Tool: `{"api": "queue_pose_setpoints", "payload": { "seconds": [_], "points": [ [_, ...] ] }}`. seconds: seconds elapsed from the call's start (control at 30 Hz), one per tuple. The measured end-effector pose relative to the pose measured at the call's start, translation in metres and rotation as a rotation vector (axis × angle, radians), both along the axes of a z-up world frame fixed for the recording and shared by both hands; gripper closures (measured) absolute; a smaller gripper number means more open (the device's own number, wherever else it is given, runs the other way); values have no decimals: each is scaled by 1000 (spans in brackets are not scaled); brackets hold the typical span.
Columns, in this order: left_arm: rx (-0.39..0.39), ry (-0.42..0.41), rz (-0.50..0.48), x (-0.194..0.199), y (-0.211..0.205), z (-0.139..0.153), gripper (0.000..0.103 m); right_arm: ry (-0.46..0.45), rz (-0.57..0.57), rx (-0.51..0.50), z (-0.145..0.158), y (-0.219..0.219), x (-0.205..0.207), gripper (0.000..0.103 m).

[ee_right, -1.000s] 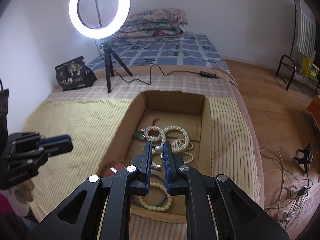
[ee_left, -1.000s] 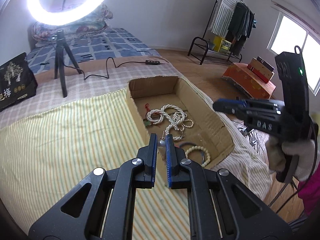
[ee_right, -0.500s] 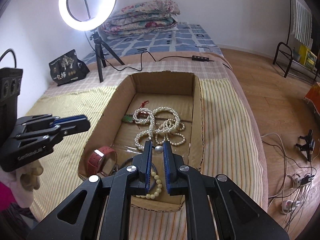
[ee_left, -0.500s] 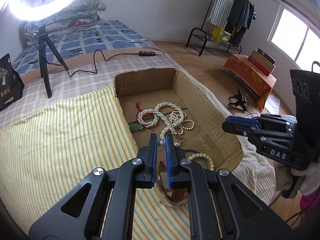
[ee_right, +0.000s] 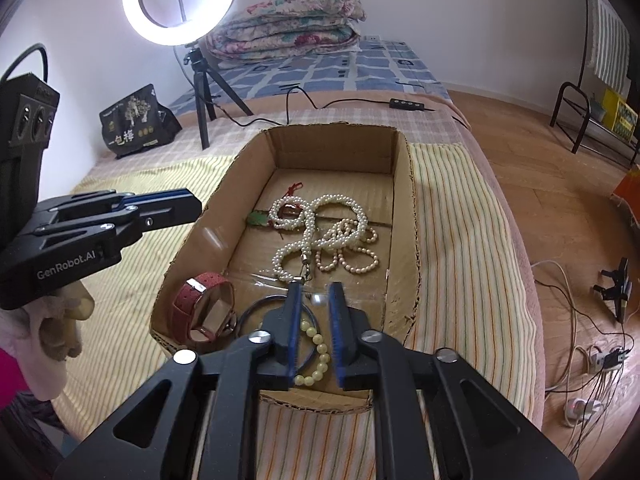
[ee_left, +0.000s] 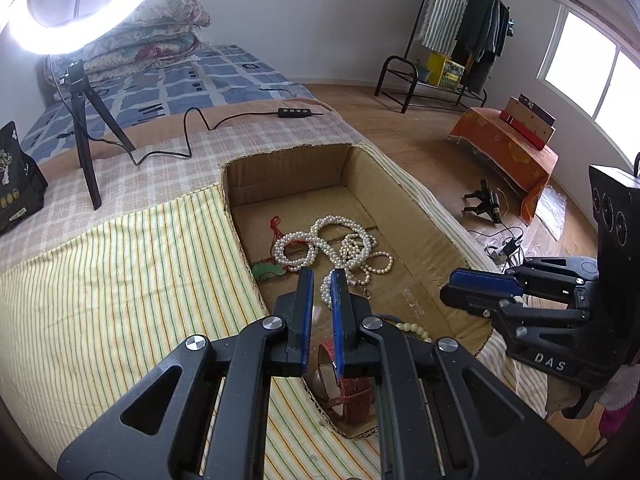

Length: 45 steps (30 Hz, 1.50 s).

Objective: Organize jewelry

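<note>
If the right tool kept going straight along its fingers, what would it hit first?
The right tool, whose jaws have just been opening, would probably meet the small pearly bead loose between them, then the brown cardboard box floor; depth is unclear.

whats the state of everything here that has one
ring light, on
cardboard box, open-topped
pearl necklaces, tangled heap
red watch, strap looped shut
left gripper, shut
right gripper, just opening, small pearl unpressed between fingers
</note>
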<state>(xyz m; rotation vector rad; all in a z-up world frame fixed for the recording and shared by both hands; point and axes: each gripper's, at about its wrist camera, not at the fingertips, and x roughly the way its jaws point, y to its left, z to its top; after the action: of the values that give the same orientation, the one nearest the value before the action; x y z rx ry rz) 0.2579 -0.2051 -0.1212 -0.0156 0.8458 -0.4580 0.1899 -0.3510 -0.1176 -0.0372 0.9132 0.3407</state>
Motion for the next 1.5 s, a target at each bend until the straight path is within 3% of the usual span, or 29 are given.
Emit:
{"api": "queue_pose_setpoints", "payload": {
  "seconds": [0.1,0.13,0.2,0.27,0.33,0.4,0.53,0.7,0.8,0.9,1.3,1.5],
  "points": [
    [12,-9,4,-1,0,1,94,-7,1,-5,1,2,-1,73],
    [16,-12,7,-1,0,2,89,-9,1,-7,1,2,-2,69],
    [16,-20,14,-3,2,3,63,-11,-2,-16,2,2,-4,60],
    [18,-32,26,-3,4,6,60,-19,-9,-29,2,3,-5,45],
    [22,-37,32,-4,6,9,60,-31,-14,-38,4,4,-8,44],
    [25,-41,40,-5,7,11,51,-32,-21,-43,5,5,-9,43],
    [20,-56,55,-9,13,20,46,-48,-41,-69,11,7,-14,34],
    [17,-85,67,-19,20,35,36,-64,-89,-121,24,13,-23,33],
    [15,-113,75,-28,26,47,34,-73,-112,-157,32,17,-27,32],
    [12,-130,81,-35,31,57,34,-94,-127,-172,44,22,-35,24],
    [-8,-205,95,-80,59,104,26,-192,-183,-141,94,39,-72,23],
    [-34,-248,113,-105,77,125,16,-244,-202,-143,114,55,-97,23]
  ]
}}
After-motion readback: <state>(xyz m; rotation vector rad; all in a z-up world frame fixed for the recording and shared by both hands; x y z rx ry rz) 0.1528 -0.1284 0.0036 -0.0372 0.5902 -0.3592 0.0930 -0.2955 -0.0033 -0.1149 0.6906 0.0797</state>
